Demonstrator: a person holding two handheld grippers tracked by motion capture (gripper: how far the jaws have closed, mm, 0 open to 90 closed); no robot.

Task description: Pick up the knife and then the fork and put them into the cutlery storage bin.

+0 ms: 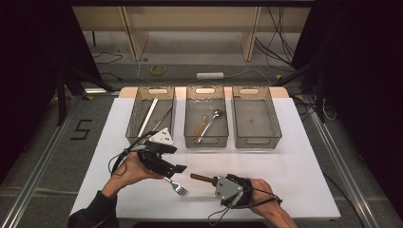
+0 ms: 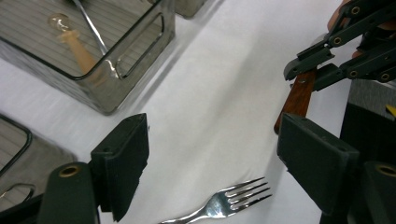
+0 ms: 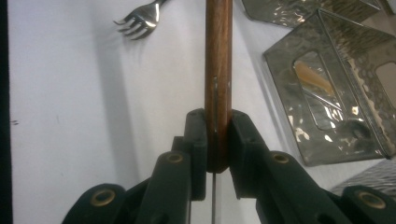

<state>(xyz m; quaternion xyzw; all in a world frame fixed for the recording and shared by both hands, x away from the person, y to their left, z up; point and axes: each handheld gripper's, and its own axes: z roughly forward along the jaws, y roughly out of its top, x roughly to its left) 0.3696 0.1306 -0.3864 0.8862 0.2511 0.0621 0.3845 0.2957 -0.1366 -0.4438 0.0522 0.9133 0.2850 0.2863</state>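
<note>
So we have 3 see-through grey plastic bins [image 1: 251, 137] in a row at the far side of our white table [image 1: 294, 161]. Our left gripper [image 2: 212, 158] has its jaws wide with nothing in them. Our right gripper [image 3: 217, 140] pinches a brown wooden handle [image 3: 218, 70] tight, just above the table. That handle feels stiff, light and not slippery. The shiny steel fork [image 2: 229, 203] lies flat on the table; it is thin and slick, so we would grab its neck.

I had the left gripper [image 1: 179, 168] low over the table, jaws spread wide with nothing between the pads. My right gripper [image 1: 215, 180] lay level, pointing left (toward the other hand), jaws clamped on a wooden handle [image 3: 218, 60].
</note>
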